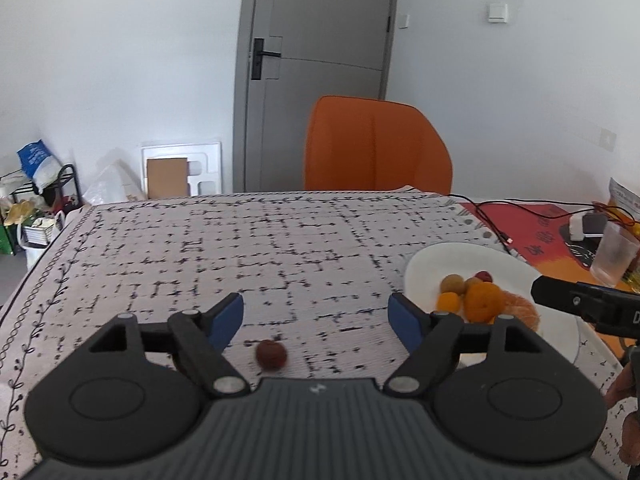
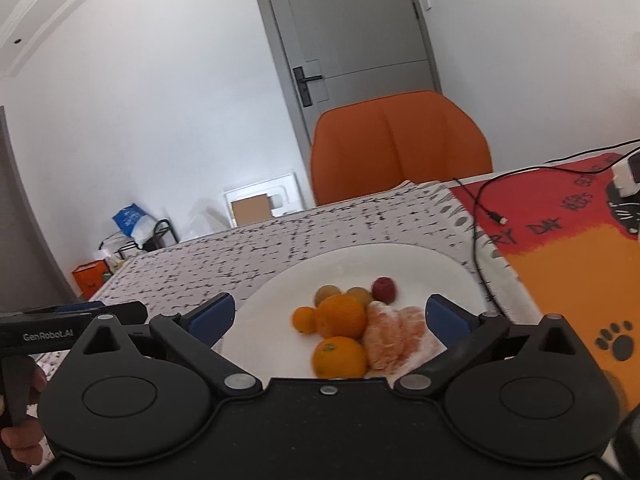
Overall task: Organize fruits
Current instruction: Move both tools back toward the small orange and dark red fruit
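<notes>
A white plate (image 2: 420, 264) holds oranges (image 2: 340, 316), a peeled citrus fruit (image 2: 396, 336), small yellow-brown fruits and a red one (image 2: 384, 289). My right gripper (image 2: 330, 314) is open above the plate's near side, and the pile lies between and below its blue pads without touching them. A small dark red fruit (image 1: 271, 354) lies alone on the patterned tablecloth. My left gripper (image 1: 316, 320) is open over it, the fruit low between the jaws and untouched. In the left wrist view the plate (image 1: 440, 256) sits to the right with the pile on it.
An orange chair (image 1: 376, 148) stands behind the table's far edge. A black cable (image 2: 478, 216) runs past the plate onto a red and orange mat (image 2: 560, 240). A clear cup (image 1: 614, 254) stands at the right. Clutter and a rack line the wall at the left.
</notes>
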Motion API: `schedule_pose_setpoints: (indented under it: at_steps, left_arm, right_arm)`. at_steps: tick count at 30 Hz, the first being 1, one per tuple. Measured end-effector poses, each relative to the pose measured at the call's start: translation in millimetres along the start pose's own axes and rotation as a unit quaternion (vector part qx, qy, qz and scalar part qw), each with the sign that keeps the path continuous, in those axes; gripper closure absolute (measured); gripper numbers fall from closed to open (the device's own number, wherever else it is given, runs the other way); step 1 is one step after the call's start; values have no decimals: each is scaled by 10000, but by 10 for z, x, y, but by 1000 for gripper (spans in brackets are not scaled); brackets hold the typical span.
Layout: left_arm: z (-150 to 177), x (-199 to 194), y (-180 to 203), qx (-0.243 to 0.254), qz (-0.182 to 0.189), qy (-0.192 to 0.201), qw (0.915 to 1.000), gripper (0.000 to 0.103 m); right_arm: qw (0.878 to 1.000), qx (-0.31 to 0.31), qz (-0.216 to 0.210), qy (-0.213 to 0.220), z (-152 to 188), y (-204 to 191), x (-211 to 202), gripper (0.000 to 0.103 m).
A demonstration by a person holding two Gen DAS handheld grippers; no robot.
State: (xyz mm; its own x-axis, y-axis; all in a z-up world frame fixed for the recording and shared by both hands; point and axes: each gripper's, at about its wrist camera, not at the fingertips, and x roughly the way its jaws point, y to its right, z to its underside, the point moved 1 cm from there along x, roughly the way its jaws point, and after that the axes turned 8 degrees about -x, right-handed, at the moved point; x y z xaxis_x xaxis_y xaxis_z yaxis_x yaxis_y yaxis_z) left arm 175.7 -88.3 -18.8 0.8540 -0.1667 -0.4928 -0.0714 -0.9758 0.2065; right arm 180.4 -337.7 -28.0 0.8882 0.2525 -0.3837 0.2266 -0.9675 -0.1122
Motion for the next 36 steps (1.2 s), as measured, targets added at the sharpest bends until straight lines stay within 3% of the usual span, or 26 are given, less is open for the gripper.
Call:
schedule_pose_setpoints:
  at_steps: [21,26,31,36]
  left_arm:
    - [188,-28,-568,-452,-327,-177,9983,24]
    - [197,-7,-683,-563,-348,-186,9976,30]
    - [195,55,-772,-676,-362,-239,9968,48]
    - [183,124,-822,-702,-388,-263,9964,55]
  right_arm:
    - [9984,-323,-429,-147,37,-518,173,0]
    - [9973,-425,-574,-177,39,-627,233,0]
    - [9956,-289,-852,-270,24,-732,310,0]
    - [9936,-437,-991,-314,21,-850,370,0]
